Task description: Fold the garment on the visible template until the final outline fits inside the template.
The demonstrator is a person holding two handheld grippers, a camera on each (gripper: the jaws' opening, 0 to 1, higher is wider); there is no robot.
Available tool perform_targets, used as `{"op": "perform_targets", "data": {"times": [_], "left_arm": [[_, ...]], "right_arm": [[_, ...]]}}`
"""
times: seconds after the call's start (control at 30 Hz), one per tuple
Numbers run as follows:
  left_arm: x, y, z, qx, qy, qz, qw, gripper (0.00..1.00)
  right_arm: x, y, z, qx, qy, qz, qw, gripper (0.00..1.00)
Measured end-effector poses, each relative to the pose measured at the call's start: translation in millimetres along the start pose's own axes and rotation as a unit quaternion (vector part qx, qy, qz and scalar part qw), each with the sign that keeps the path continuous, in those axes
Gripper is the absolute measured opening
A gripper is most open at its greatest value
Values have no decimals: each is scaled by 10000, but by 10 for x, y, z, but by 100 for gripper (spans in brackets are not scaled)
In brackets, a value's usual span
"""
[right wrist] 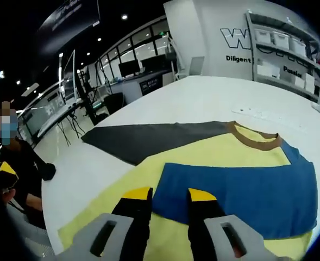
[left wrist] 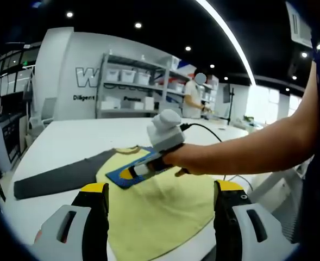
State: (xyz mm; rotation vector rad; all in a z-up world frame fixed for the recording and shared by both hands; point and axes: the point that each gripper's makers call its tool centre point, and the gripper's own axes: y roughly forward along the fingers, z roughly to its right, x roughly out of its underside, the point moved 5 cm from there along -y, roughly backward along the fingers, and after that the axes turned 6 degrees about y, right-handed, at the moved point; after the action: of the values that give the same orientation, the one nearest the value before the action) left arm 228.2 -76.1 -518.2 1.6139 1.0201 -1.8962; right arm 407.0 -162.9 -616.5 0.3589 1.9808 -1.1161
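White table (right wrist: 203, 98) under everything — on it I see the yellow garment (right wrist: 203, 155) lying flat, dark sleeve (right wrist: 149, 138) stretched out, blue template (right wrist: 241, 193) on top. My right gripper (right wrist: 168, 198) hovers at the template's edge, jaws parted; my left gripper (left wrist: 160, 190) — jaws spread wide — holds nothing.

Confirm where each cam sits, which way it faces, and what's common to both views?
Left gripper view: rides the left claw, looking across the yellow garment toward the shelving; own jaws spread apart at the bottom, the person's arm brings the right claw in over the blue template.
Right gripper view: rides the right claw, low over the garment, facing its brown collar and a dark sleeve; jaws apart.
Shared: white table, garment, template, sleeve.
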Motion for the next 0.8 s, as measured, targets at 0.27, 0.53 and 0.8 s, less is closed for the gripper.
{"op": "perform_targets", "data": {"times": [0.27, 0.53, 0.8], "left_arm": [[3, 6, 22, 37, 36, -14, 10000, 74], [8, 7, 47, 82, 81, -32, 9999, 74], [19, 14, 68, 134, 130, -73, 9998, 74]], "right_arm": [[-36, -123, 84, 173, 125, 263, 9994, 41], [-39, -263, 173, 349, 158, 501, 9980, 52], [-26, -425, 267, 518, 214, 723, 9958, 63]]}}
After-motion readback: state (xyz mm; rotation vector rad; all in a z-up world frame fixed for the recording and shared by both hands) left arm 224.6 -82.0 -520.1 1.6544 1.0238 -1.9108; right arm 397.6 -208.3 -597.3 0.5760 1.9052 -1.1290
